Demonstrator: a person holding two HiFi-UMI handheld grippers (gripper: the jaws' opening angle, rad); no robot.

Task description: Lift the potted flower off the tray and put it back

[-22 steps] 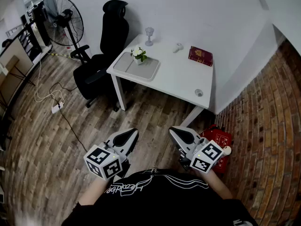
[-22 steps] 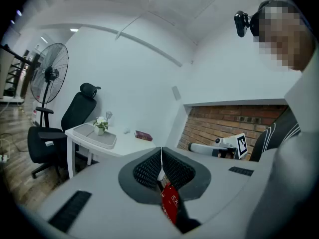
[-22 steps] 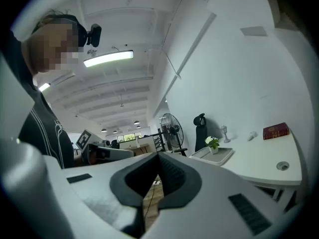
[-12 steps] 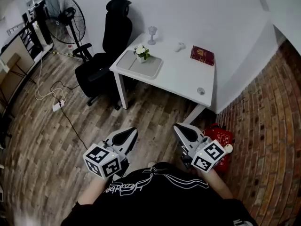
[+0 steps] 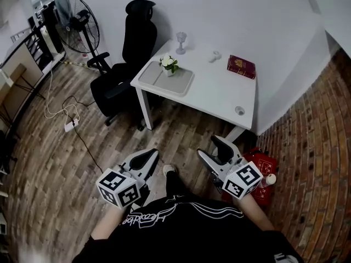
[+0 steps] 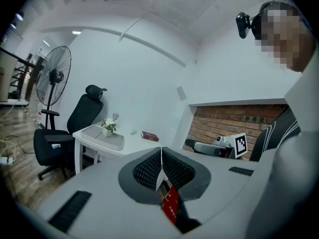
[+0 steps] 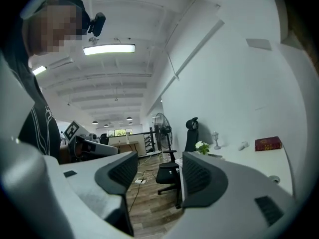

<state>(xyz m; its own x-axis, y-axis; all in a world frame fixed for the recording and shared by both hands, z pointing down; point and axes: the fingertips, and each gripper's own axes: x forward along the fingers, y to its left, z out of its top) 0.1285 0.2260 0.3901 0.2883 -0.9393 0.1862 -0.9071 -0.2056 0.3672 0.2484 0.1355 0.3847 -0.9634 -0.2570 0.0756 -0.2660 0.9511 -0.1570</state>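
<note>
The potted flower, white blooms in a small white pot, stands on the grey tray at the left end of the white table, far ahead of me. It also shows small in the left gripper view as the potted flower and in the right gripper view as the potted flower. My left gripper is held low near my body, its jaws shut with nothing between them. My right gripper hangs beside it, jaws apart and empty. Both are well short of the table.
On the table stand a clear stemmed glass, a small white object, a dark red book and a round disc. A black office chair is left of the table, a floor fan behind. A red case lies by the brick wall.
My right gripper's jaws have opened; they were together before. The table sits slightly lower and further right in the head view, and a foot now shows between the grippers.
</note>
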